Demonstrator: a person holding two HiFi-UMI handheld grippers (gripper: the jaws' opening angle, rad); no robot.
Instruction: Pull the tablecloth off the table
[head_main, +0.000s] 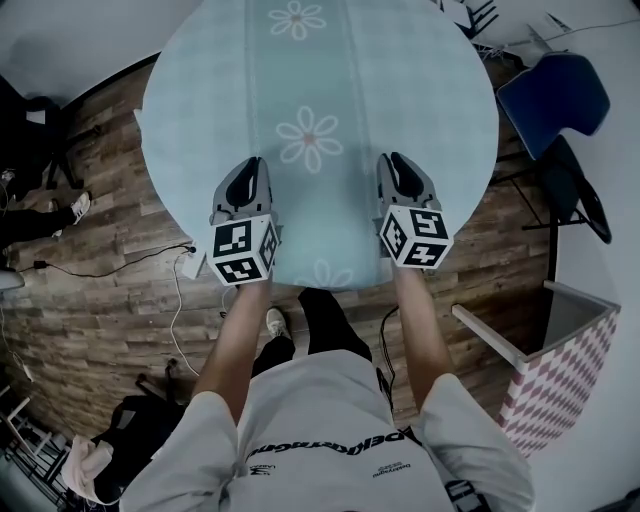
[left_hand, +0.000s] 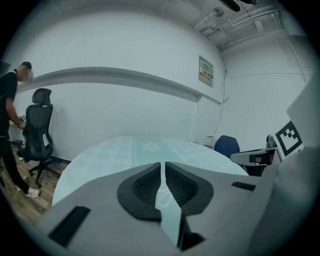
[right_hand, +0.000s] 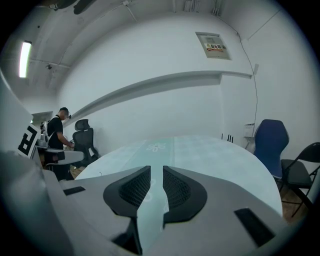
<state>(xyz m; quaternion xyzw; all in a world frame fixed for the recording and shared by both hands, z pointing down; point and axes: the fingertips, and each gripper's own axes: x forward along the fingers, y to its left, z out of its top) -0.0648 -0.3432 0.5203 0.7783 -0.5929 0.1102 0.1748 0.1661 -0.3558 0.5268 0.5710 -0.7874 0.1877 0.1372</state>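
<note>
Left gripper (head_main: 252, 165) and right gripper (head_main: 395, 158) hover side by side over the near part of the round table, one on either side of the central strip of the tablecloth (head_main: 320, 70). Both point away from the person and slightly downward. That paired, symmetric stance suits a wide cloth: two grips set apart would let it come off evenly instead of bunching toward one side.

In the left gripper view the left gripper's (left_hand: 163, 165) jaws are barely parted, with only a thin slit between the ribbed pads (left_hand: 145, 185). Through it the pale cloth shows beyond, and nothing is pinched. In the right gripper view the right gripper (right_hand: 156, 170) stands a little wider, again with only cloth visible past the gap and nothing held between its pads (right_hand: 134, 189).

The light blue tablecloth lies flat and smooth over the whole tabletop. A flower print (head_main: 309, 138) sits between the two grippers and its near hem (head_main: 325, 280) hangs close in front of the person. The table itself is hidden beneath it. So the pull has not begun, and this looks like the approach to a grasp. The jaws likely need to spread further, since a flat, taut cloth gives little to bite until a fold is gathered or the hem is reached.

A blue chair (head_main: 553, 100) stands beside the table on the right, apart from the cloth. Whether the grippers touch the fabric cannot be told.
</note>
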